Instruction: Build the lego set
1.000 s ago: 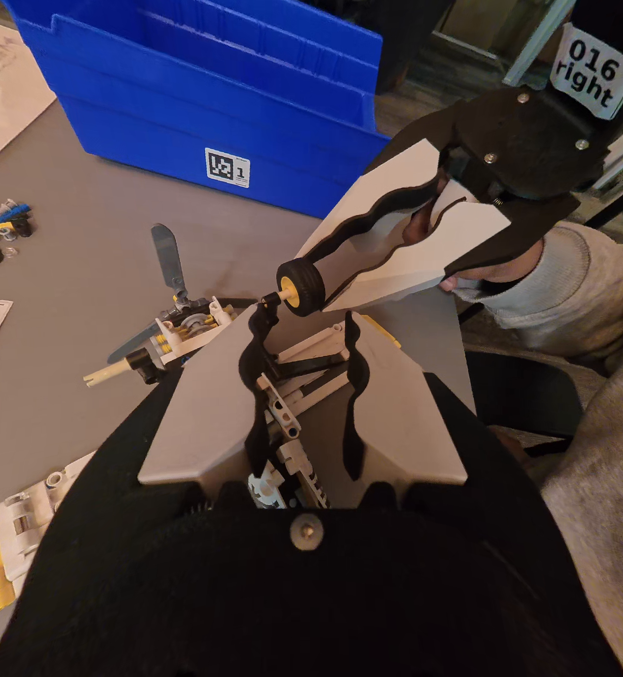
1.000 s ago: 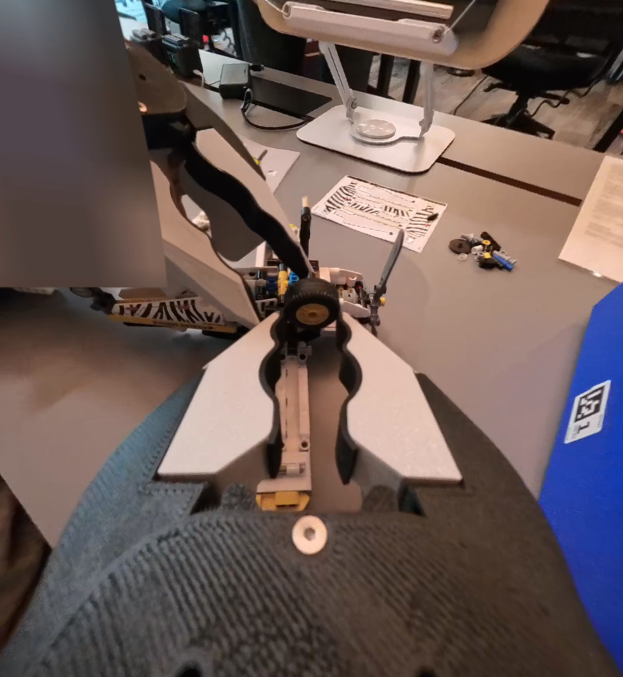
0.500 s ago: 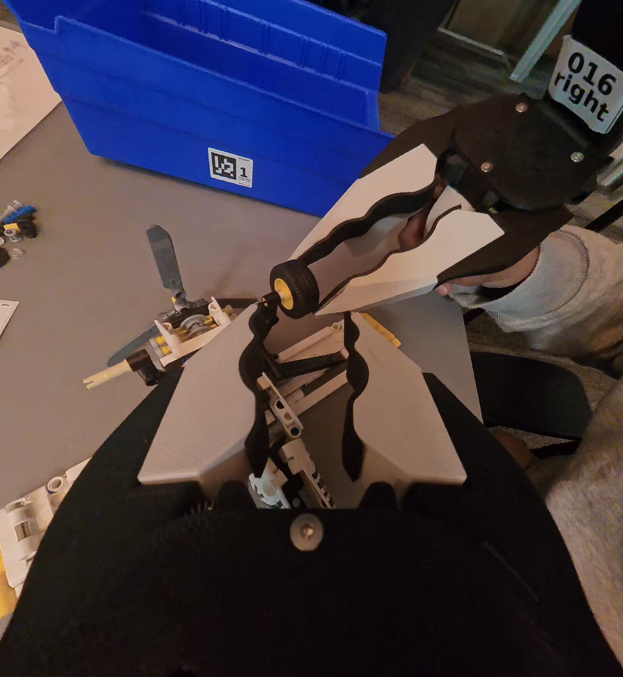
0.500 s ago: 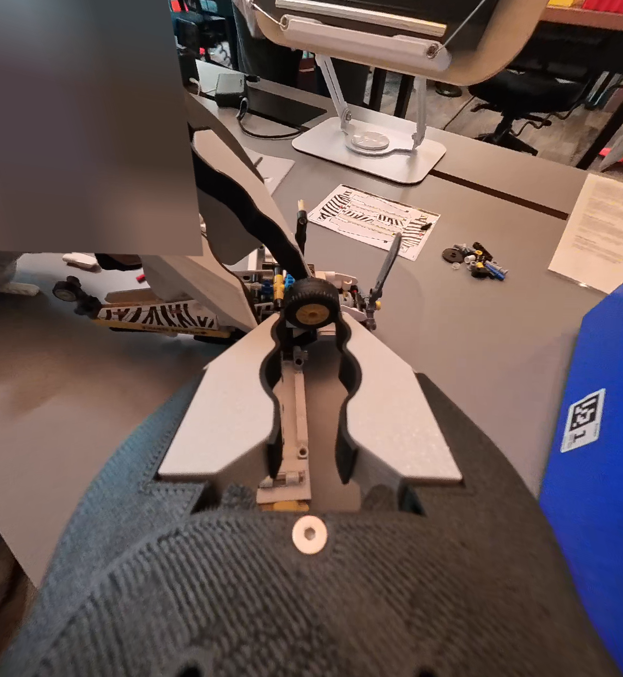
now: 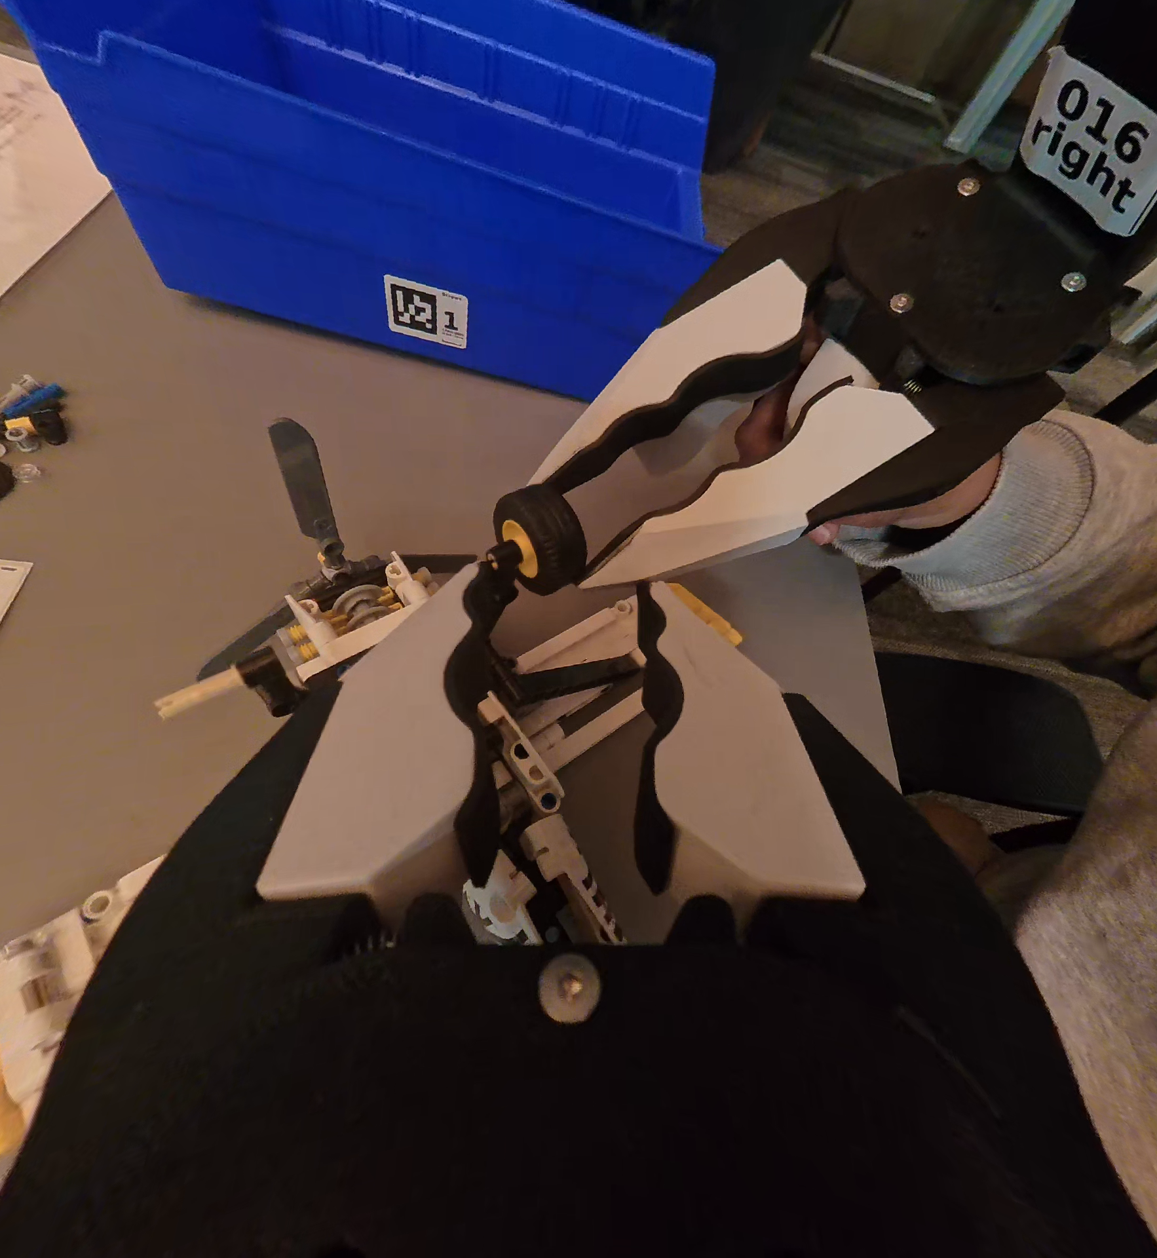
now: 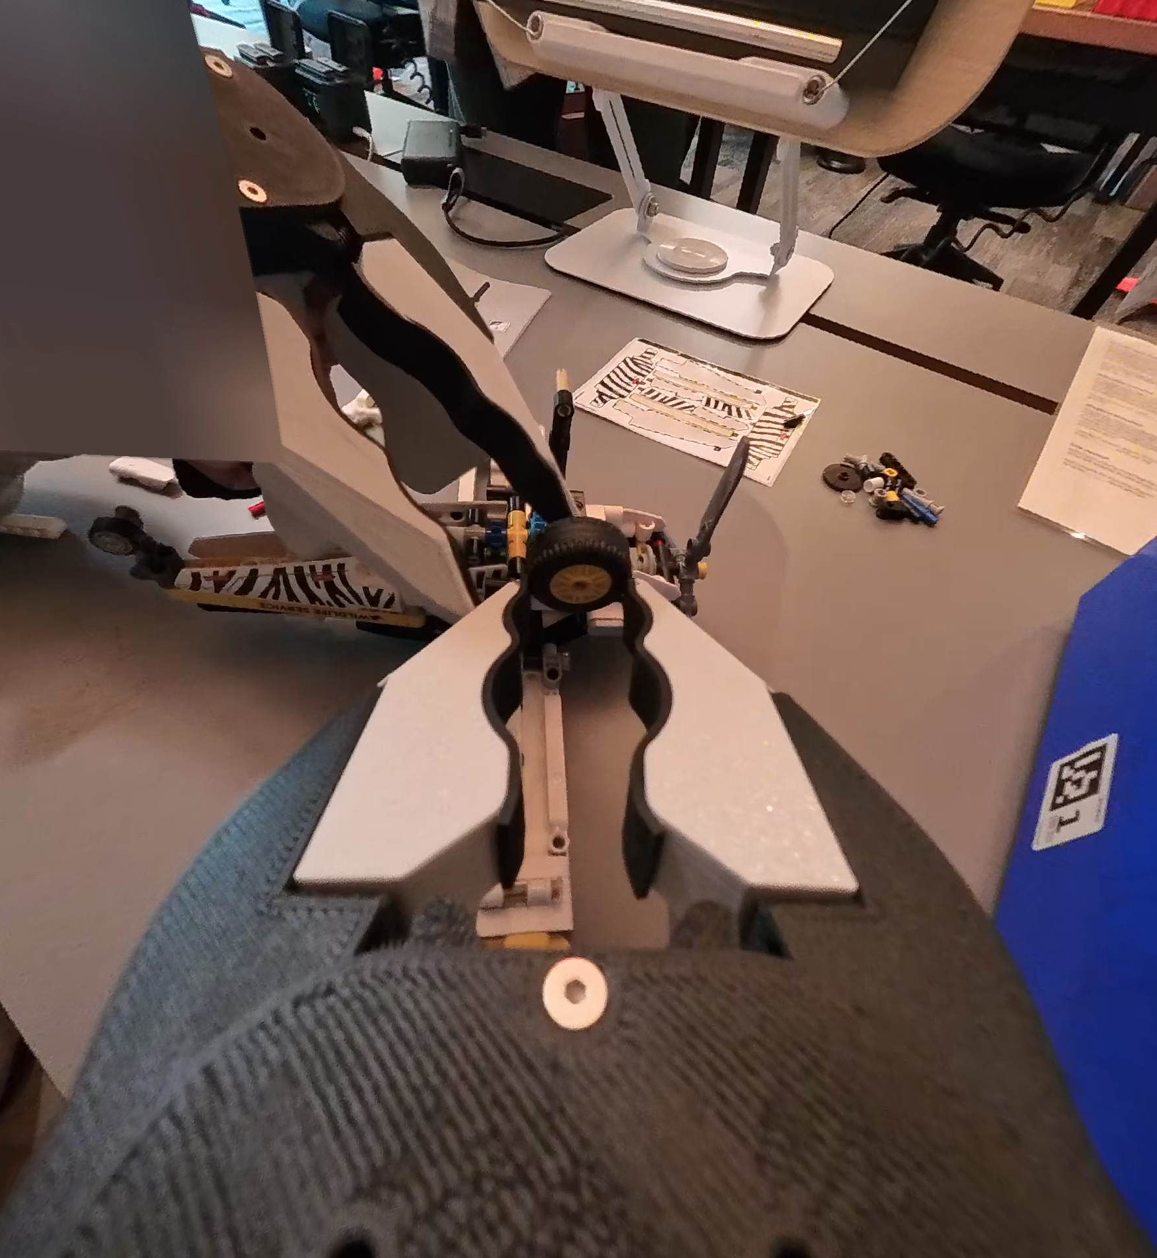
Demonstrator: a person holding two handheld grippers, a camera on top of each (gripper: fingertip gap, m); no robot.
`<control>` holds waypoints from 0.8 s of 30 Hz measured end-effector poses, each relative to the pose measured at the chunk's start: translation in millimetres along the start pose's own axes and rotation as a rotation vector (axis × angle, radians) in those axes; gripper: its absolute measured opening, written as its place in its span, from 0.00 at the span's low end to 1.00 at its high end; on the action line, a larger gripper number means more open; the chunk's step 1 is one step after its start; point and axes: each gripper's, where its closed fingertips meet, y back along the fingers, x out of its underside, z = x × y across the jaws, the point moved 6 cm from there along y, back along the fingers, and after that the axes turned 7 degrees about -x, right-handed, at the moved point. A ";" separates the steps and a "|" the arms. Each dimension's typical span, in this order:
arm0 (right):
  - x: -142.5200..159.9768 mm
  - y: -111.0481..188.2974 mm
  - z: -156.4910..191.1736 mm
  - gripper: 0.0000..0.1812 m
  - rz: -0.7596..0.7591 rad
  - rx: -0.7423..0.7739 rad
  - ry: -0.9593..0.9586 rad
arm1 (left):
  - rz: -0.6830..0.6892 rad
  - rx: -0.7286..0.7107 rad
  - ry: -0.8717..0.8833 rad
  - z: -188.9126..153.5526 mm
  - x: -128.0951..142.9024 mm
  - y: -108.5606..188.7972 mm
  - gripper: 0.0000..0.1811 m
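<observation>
Wheel-fitting looks to be the step in hand: the right gripper (image 5: pixel 565 538) is clamped on a small black rubber tyre with a yellow hub (image 6: pixel 579 566), its hub meeting a black axle stub (image 5: pixel 499 555) on the half-built white, black and yellow plane model (image 5: pixel 528 735). The left gripper (image 5: pixel 562 613) straddles that model near the grey worktop's (image 5: pixel 120 681) front edge; whether its fingers pinch it I cannot tell. Next, probably, a straight push along the axle while the model is braced.

Grey table (image 5: pixel 120 715), blue bin (image 5: pixel 371 170), papers (image 6: pixel 698 408)
</observation>
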 end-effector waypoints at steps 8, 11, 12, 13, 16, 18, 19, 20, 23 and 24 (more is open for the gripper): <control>-2.7 -0.8 0.1 0.14 0.006 0.026 0.019 | 0.026 -0.007 0.011 1.2 -1.7 1.2 0.24; -2.4 -0.5 0.3 0.14 0.003 0.034 0.017 | 0.055 -0.021 0.010 2.5 2.0 -2.6 0.27; -2.1 -0.2 0.3 0.15 0.004 0.037 0.016 | 0.058 -0.035 0.003 3.8 3.0 -3.5 0.27; -1.7 0.4 0.2 0.15 0.007 0.041 0.016 | 0.059 -0.039 0.001 4.3 3.6 -3.6 0.28; -0.8 3.5 -1.1 0.17 0.008 0.051 0.009 | 0.045 -0.035 0.014 4.9 1.3 -0.5 0.28; -0.5 5.5 -1.1 0.17 0.003 0.047 -0.003 | 0.036 -0.039 0.018 6.0 -0.4 2.0 0.28; -0.2 6.2 -0.8 0.18 0.002 0.046 -0.008 | 0.033 -0.043 0.019 6.5 -0.8 2.7 0.28; 0.2 7.0 -0.9 0.18 0.003 0.050 -0.009 | 0.032 -0.045 0.020 6.6 -0.9 3.4 0.28; -1.8 12.1 -0.6 0.18 -0.010 0.064 -0.009 | 0.025 -0.056 0.019 6.2 -1.4 6.6 0.28; -3.5 15.0 -0.5 0.18 -0.022 0.068 -0.011 | 0.019 -0.062 0.019 5.9 -1.8 8.7 0.28</control>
